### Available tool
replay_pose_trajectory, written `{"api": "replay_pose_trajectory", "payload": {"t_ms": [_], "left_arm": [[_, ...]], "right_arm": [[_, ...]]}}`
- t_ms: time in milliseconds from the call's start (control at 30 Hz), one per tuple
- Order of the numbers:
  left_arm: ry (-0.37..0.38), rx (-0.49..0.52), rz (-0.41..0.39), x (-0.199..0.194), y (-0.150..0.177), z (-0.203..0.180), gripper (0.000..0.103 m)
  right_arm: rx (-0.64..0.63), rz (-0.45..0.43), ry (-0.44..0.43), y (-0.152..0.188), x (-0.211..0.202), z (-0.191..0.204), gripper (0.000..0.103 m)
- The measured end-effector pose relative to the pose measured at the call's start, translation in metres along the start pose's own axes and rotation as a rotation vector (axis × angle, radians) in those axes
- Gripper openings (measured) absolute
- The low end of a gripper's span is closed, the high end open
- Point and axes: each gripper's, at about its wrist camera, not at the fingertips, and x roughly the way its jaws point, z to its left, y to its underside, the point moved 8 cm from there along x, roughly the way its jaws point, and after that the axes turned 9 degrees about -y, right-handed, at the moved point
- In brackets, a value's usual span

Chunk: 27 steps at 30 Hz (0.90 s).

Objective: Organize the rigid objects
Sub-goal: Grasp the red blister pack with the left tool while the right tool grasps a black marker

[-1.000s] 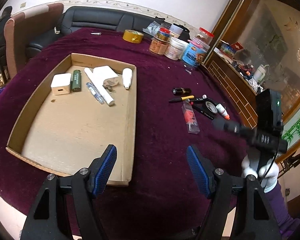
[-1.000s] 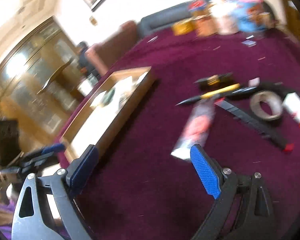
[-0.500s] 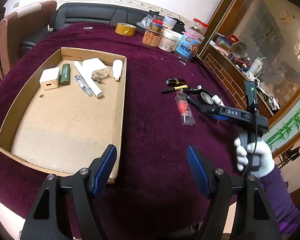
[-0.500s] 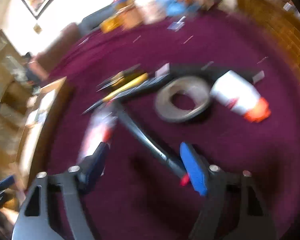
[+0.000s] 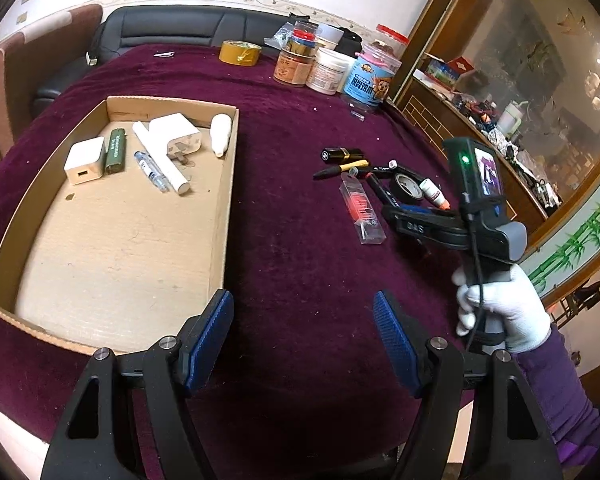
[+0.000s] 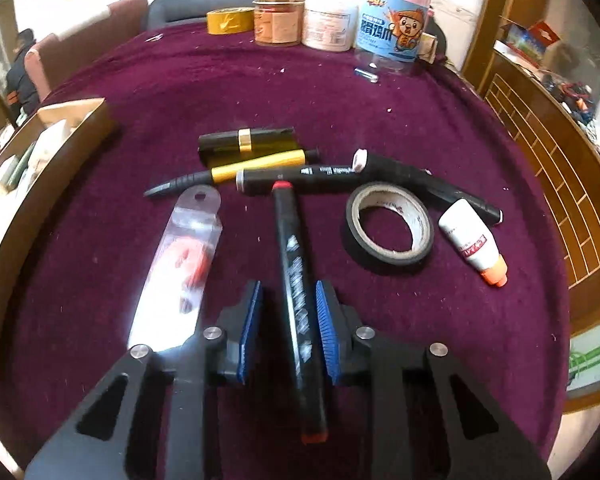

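Left tongs (image 5: pixel 303 340) gape wide over the maroon desk (image 5: pixel 300 128), beside the cardboard tray (image 5: pixel 223 184). Right tongs (image 6: pixel 287 332), their body stamped "DAS", straddle a black red-capped marker (image 6: pixel 296 280) lying on the desk; contact unclear, print unreadable.

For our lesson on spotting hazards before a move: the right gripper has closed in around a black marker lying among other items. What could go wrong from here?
1. The black marker runs lengthwise between the right gripper fingers, which look near it; a loose grip could let it slip out endways.
2. Its far red tip abuts a second marker; lifting may drag that one.
3. The clear blister pack lies beside the left finger and may get nudged.
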Motion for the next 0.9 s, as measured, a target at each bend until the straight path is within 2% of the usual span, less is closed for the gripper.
{"api": "replay_pose_trajectory", "payload": {"t_ms": [67,133,267,333,433,467,667,733,867,900], "left_arm": [[0.005,0.019,0.008,0.003,-0.004,-0.009,0.067],[-0.005,0.053,0.009,0.009,-0.009,-0.022,0.067],[-0.02,0.1,0.035,0.034,-0.019,-0.045,0.067],[-0.018,0.113,0.05,0.051,-0.027,-0.058,0.067],[-0.029,0.132,0.052,0.075,-0.038,-0.075,0.067],[-0.035,0.14,0.055,0.084,-0.042,-0.08,0.067],[-0.077,0.181,0.058,0.135,-0.061,-0.105,0.066],[-0.095,0.222,0.049,0.151,-0.065,-0.111,0.065],[-0.175,0.281,0.022,0.162,-0.068,-0.11,0.022],[-0.155,0.269,0.033,0.161,-0.068,-0.109,0.023]], "right_arm": [[0.026,-0.027,-0.019,-0.009,0.008,0.0,0.025],[0.066,-0.049,-0.025,-0.009,0.009,-0.009,0.013],[0.178,-0.092,-0.092,-0.001,-0.001,-0.033,0.012],[0.2,-0.129,-0.149,0.004,-0.005,-0.038,0.012],[0.303,-0.157,-0.29,0.005,-0.006,-0.05,0.012],[0.317,-0.159,-0.308,0.007,-0.008,-0.05,0.012],[0.317,-0.163,-0.31,0.006,-0.008,-0.046,0.012],[0.323,-0.164,-0.32,0.007,-0.008,-0.046,0.012],[0.326,-0.165,-0.326,0.007,-0.008,-0.046,0.012],[0.326,-0.165,-0.327,0.007,-0.008,-0.046,0.012]]}}
